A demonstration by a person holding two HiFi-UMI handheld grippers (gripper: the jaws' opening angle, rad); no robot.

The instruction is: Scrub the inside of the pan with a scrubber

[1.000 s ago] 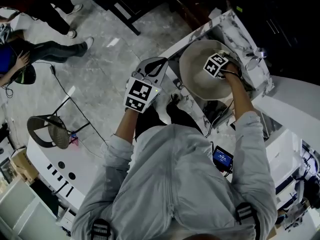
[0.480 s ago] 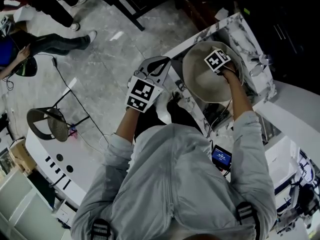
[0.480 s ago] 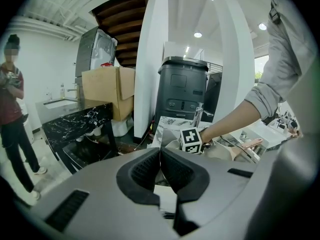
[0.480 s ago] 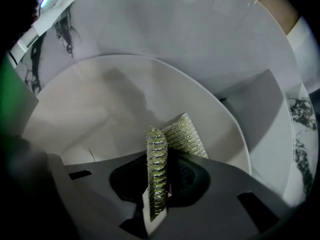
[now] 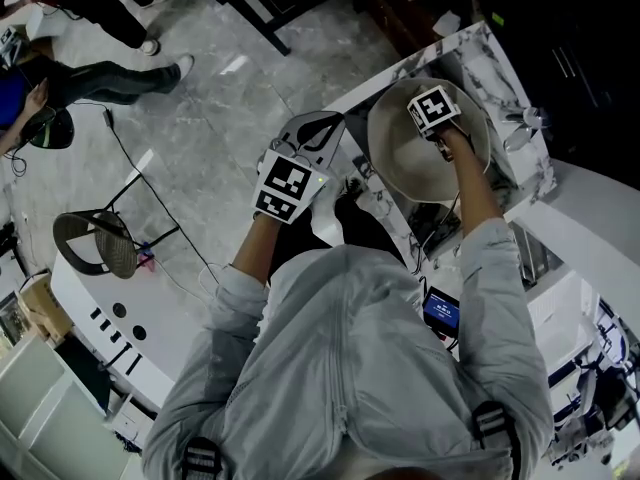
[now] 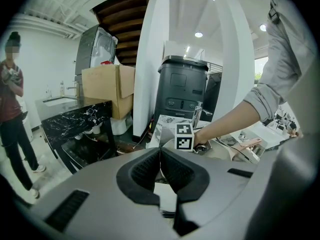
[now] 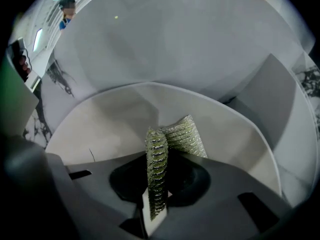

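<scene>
A pale round pan (image 5: 400, 158) sits in a marble-patterned sink surround (image 5: 500, 68). My right gripper (image 5: 436, 118) reaches down inside the pan, its marker cube over the far half of the bowl. In the right gripper view the jaws (image 7: 159, 136) are shut on a green-silver mesh scrubber (image 7: 182, 136), which is folded against the pan's white inner wall (image 7: 115, 124). My left gripper (image 5: 318, 130) hovers left of the pan at the counter edge. Its jaws (image 6: 160, 151) meet at the tips, with nothing seen between them. The right gripper's cube (image 6: 184, 137) shows beyond them.
A faucet (image 5: 525, 118) stands at the sink's right. On the floor to the left are a round stool (image 5: 95, 253), a cable and a seated person's legs (image 5: 110, 78). The left gripper view shows a black bin (image 6: 182, 89), a cardboard box (image 6: 107, 89) and a standing person (image 6: 12, 109).
My right gripper has slid with the scrubber toward the pan's far side. The left gripper has stayed about where it was.
</scene>
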